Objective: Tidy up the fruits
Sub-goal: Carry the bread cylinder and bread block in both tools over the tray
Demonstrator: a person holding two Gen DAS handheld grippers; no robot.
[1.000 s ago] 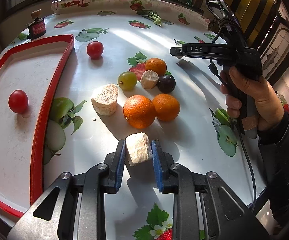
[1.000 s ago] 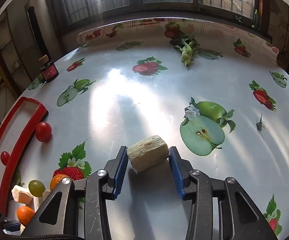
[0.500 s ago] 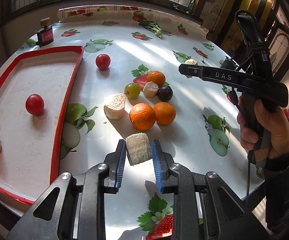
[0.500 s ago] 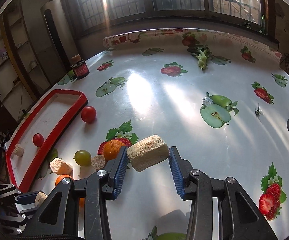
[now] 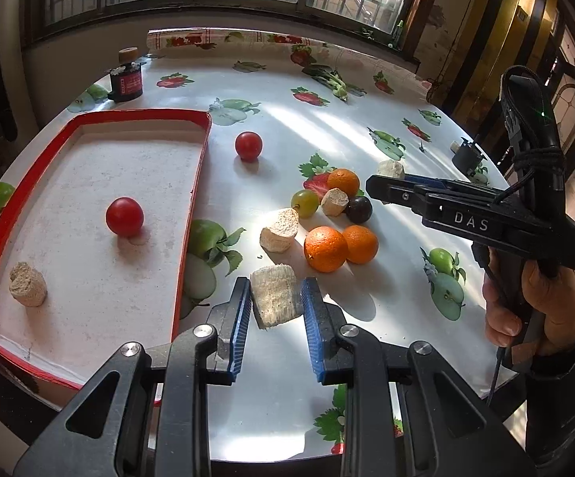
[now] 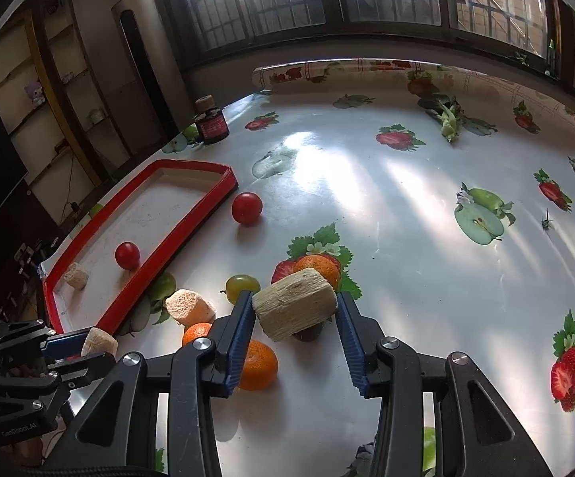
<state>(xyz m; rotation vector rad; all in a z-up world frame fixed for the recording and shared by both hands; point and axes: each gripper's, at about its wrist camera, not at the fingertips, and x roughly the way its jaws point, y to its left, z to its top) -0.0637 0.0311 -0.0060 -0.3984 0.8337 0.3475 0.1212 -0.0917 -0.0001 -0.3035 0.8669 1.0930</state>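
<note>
Item one, a pale fibrous chunk, sat pinched between the blue pads of the left hand-held gripper, raised above the desk just right of the red-rimmed tray. Item two, a longer pale fibrous piece, was clamped crosswise in the right hand-held gripper, held over the fruit cluster. Cluster contents, lying on the desk: two oranges touching side by side, a third orange farther back, one green grape, one dark round fruit, a small tan chunk between grape and dark fruit, and a larger tan chunk to their left. One red tomato stood apart on the desk, near the tray's far corner. Tray contents: one red tomato near the middle and one tan chunk toward the near left corner, well apart. A dark jar with a cork stopper stood beyond the tray. The desk bore a glossy fruit-printed cloth.
</note>
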